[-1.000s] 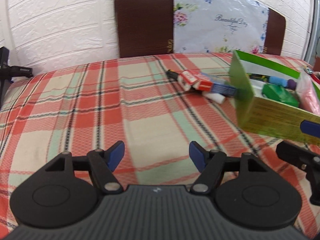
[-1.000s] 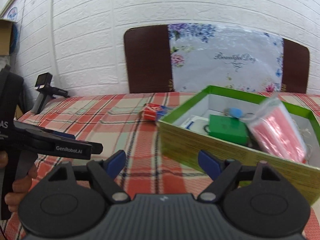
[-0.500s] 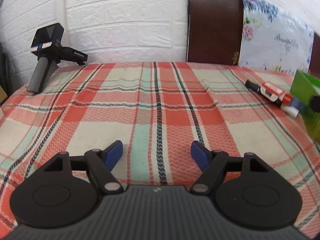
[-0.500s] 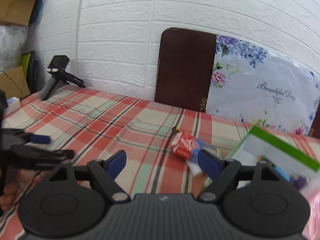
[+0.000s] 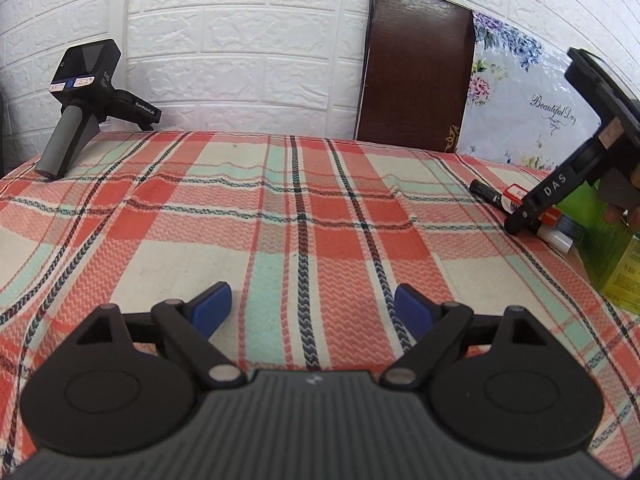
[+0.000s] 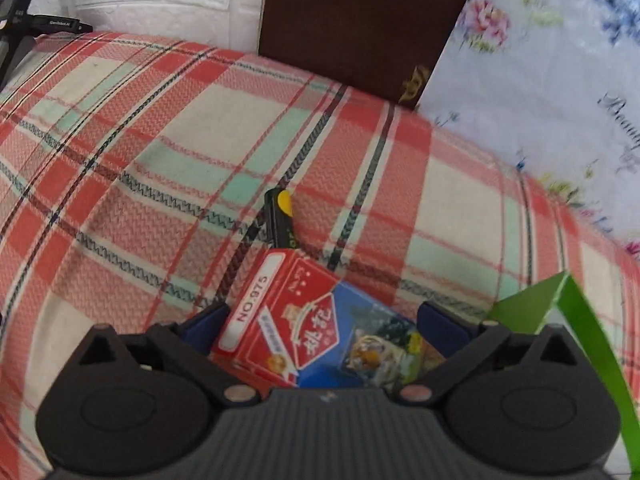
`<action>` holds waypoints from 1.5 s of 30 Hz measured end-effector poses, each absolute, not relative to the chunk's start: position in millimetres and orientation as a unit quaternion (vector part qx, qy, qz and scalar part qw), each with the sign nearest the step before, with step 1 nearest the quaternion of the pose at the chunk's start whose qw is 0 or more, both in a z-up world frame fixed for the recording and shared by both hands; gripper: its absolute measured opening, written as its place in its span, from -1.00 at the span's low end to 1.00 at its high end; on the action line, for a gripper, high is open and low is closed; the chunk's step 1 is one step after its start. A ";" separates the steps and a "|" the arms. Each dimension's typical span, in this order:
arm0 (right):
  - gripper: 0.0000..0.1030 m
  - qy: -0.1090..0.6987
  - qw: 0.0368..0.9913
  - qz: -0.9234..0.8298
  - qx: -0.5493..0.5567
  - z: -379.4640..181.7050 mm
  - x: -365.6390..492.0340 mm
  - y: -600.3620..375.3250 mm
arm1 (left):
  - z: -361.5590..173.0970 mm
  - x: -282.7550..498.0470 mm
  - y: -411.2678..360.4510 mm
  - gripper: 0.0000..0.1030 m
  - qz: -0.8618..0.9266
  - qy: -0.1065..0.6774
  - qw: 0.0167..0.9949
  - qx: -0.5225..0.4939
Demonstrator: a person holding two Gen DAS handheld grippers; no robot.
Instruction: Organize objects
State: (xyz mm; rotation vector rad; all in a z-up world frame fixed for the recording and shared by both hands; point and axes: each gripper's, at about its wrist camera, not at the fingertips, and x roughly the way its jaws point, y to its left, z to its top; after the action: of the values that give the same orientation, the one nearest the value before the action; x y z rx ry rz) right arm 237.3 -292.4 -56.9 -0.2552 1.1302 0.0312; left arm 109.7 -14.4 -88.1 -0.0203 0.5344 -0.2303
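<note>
A red and blue card box (image 6: 296,320) lies on the plaid cloth, between the open fingers of my right gripper (image 6: 320,320), which touch nothing. A black marker with a yellow end (image 6: 280,220) lies just beyond the box. In the left wrist view the same box (image 5: 520,196) and marker (image 5: 486,192) lie far right, partly hidden by the right gripper's body (image 5: 576,152). The green box (image 5: 612,256) stands at the right edge; its corner also shows in the right wrist view (image 6: 576,320). My left gripper (image 5: 312,308) is open and empty, low over the cloth.
A spare black handheld gripper (image 5: 80,104) stands at the back left of the table (image 5: 280,220). A dark brown board (image 5: 416,84) and a floral sheet (image 5: 532,116) lean on the white brick wall. A white tube (image 5: 558,240) lies by the green box.
My right gripper has dropped down and forward, so the card box is now between its open fingers. My left gripper has turned left, away from the green box.
</note>
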 end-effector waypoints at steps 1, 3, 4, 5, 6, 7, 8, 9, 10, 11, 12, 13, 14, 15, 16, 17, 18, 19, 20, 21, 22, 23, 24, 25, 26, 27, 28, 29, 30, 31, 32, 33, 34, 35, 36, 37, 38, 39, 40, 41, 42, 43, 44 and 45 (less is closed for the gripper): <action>1.00 0.539 0.834 0.017 -0.116 -57.3 239.9 -294.0 | -88.0 109.9 -14.2 0.74 -0.114 0.263 0.958 -0.011; 0.99 0.543 0.833 0.022 -0.109 -57.9 240.8 -296.8 | -88.2 110.2 -13.3 0.74 -0.115 0.263 0.958 -0.013; 0.94 0.541 0.834 0.026 -0.106 -57.3 238.6 -296.8 | -88.3 110.3 -12.7 0.74 -0.116 0.262 0.958 -0.015; 0.87 0.536 0.837 0.028 -0.105 -55.0 236.2 -296.3 | -88.3 110.3 -12.2 0.74 -0.117 0.262 0.958 -0.017; 0.76 0.531 0.840 0.028 -0.106 -53.1 232.3 -295.0 | -88.4 110.3 -12.0 0.74 -0.117 0.262 0.958 -0.018; 0.71 0.524 0.845 0.033 -0.105 -49.9 227.8 -292.7 | -88.4 110.3 -11.5 0.74 -0.117 0.261 0.958 -0.020; 0.65 0.517 0.849 0.041 -0.101 -46.3 223.8 -289.0 | -88.4 110.4 -10.6 0.74 -0.118 0.261 0.958 -0.023; 0.62 0.512 0.852 0.052 -0.098 -44.8 216.5 -285.2 | -88.3 110.5 -9.4 0.74 -0.120 0.260 0.958 -0.027; 0.60 0.504 0.856 0.063 -0.101 -43.2 209.8 -278.8 | -88.1 110.6 -7.9 0.74 -0.121 0.260 0.958 -0.032; 0.58 0.494 0.860 0.072 -0.107 -43.4 200.2 -270.7 | -88.1 110.8 -6.6 0.74 -0.123 0.259 0.957 -0.037; 0.58 0.485 0.864 0.084 -0.110 -44.2 189.8 -262.1 | -88.0 110.8 -5.6 0.74 -0.124 0.259 0.957 -0.042; 0.58 0.475 0.868 0.094 -0.111 -44.9 179.0 -253.2 | -87.9 110.9 -3.9 0.75 -0.126 0.259 0.957 -0.047; 0.58 0.465 0.872 0.106 -0.114 -45.3 167.5 -242.0 | -87.7 111.1 -2.0 0.76 -0.127 0.258 0.956 -0.053; 0.58 0.455 0.875 0.117 -0.120 -46.1 157.0 -230.8 | -87.5 111.4 0.2 0.76 -0.130 0.258 0.955 -0.060; 0.59 0.444 0.877 0.130 -0.131 -47.3 147.2 -217.7 | -87.3 111.9 2.4 0.76 -0.132 0.259 0.954 -0.067; 0.59 0.434 0.878 0.143 -0.140 -49.8 135.2 -205.6 | -86.9 112.2 4.4 0.76 -0.134 0.260 0.953 -0.074; 0.63 0.424 0.879 0.155 -0.150 -52.5 123.1 -195.8 | -86.3 112.4 7.1 0.76 -0.136 0.261 0.952 -0.081; 0.66 0.413 0.881 0.166 -0.160 -54.6 109.2 -185.1 | -85.5 112.2 9.8 0.76 -0.135 0.264 0.951 -0.087; 0.70 0.402 0.883 0.174 -0.170 -56.3 97.3 -177.8 | -84.3 111.7 12.0 0.76 -0.132 0.267 0.950 -0.092; 0.70 0.388 0.887 0.181 -0.177 -56.4 86.3 -171.1 | -82.7 110.5 13.8 0.75 -0.129 0.271 0.949 -0.094; 0.71 0.372 0.893 0.186 -0.174 -55.5 75.7 -168.5 | -80.9 108.2 15.5 0.73 -0.127 0.275 0.948 -0.094; 0.78 0.354 0.902 0.184 -0.164 -53.5 65.9 -168.8 | -79.2 104.6 16.9 0.67 -0.127 0.279 0.947 -0.095; 0.92 0.336 0.912 0.179 -0.153 -50.5 56.7 -171.6 | -77.5 100.5 19.6 0.65 -0.129 0.285 0.944 -0.102; 0.97 0.319 0.922 0.174 -0.137 -47.7 47.8 -176.2 | -75.7 96.1 22.9 0.63 -0.134 0.292 0.940 -0.115; 0.99 0.309 0.929 0.170 -0.117 -45.5 40.6 -181.9 | -74.3 92.2 26.1 0.60 -0.142 0.299 0.934 -0.131; 0.99 0.308 0.932 0.166 -0.097 -44.5 36.5 -188.5 | -72.2 87.9 28.5 0.58 -0.153 0.307 0.928 -0.148; 0.99 0.313 0.933 0.163 -0.074 -45.6 33.8 -197.7 | -70.3 83.5 29.5 0.58 -0.165 0.314 0.920 -0.164; 1.00 0.321 0.931 0.166 -0.052 -47.7 31.6 -205.5 | -68.3 79.6 29.0 0.57 -0.175 0.322 0.914 -0.176; 1.00 0.329 0.928 0.170 -0.036 -50.3 30.1 -210.5 | -66.3 76.5 27.2 0.57 -0.189 0.330 0.906 -0.186; 1.00 0.335 0.926 0.170 -0.028 -53.2 29.7 -215.0 | -64.7 73.4 23.9 0.57 -0.202 0.338 0.899 -0.193; 1.00 0.340 0.925 0.167 -0.029 -56.6 31.0 -217.3 | -63.7 70.5 19.4 0.57 -0.213 0.346 0.893 -0.195; 1.00 0.346 0.923 0.165 -0.032 -58.7 33.2 -218.2 | -63.2 68.0 13.6 0.57 -0.221 0.355 0.887 -0.194; 1.00 0.350 0.921 0.167 -0.034 -61.9 35.5 -217.8 | -63.2 66.4 7.8 0.57 -0.228 0.365 0.882 -0.192; 1.00 0.351 0.920 0.171 -0.031 -62.8 38.3 -218.6 | -63.8 66.0 2.6 0.57 -0.232 0.374 0.878 -0.190; 1.00 0.352 0.919 0.177 -0.025 -65.3 40.3 -219.9 | -65.1 65.7 -2.6 0.57 -0.236 0.383 0.873 -0.190; 1.00 0.356 0.915 0.186 -0.020 -67.5 41.3 -221.6 | -67.0 65.9 -7.4 0.57 -0.241 0.391 0.867 -0.192; 1.00 0.361 0.911 0.198 -0.018 -70.1 42.7 -222.4 | -69.0 67.3 -11.0 0.57 -0.245 0.399 0.862 -0.194; 1.00 0.362 0.909 0.204 -0.019 -72.2 43.2 -222.5 | -70.8 69.0 -15.4 0.49 -0.247 0.407 0.857 -0.195; 1.00 0.359 0.909 0.210 -0.022 -74.5 43.9 -222.0 | -72.7 71.2 -19.6 0.43 -0.251 0.414 0.853 -0.195; 1.00 0.353 0.910 0.217 -0.024 -75.9 43.3 -220.8 | -74.3 73.5 -23.1 0.29 -0.253 0.419 0.851 -0.193; 1.00 0.349 0.911 0.220 -0.026 -77.0 42.6 -220.3 | -75.6 75.1 -26.1 0.15 -0.251 0.420 0.852 -0.187; 1.00 0.348 0.910 0.222 -0.026 -78.2 41.6 -218.5 | -76.4 76.0 -28.7 0.07 -0.248 0.417 0.856 -0.180; 0.98 0.351 0.908 0.226 -0.025 -80.3 41.3 -214.7 | -77.0 76.5 -30.2 -0.04 -0.244 0.416 0.859 -0.173; 0.98 0.356 0.905 0.229 -0.024 -82.6 40.6 -211.9 | -77.2 76.7 -30.1 -0.08 -0.245 0.412 0.860 -0.175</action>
State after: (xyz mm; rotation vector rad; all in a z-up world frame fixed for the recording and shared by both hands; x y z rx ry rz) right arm 40.6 -211.9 -82.6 -0.0494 0.7361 0.4736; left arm 76.7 -30.1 -77.2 -0.3667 0.8651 -0.5151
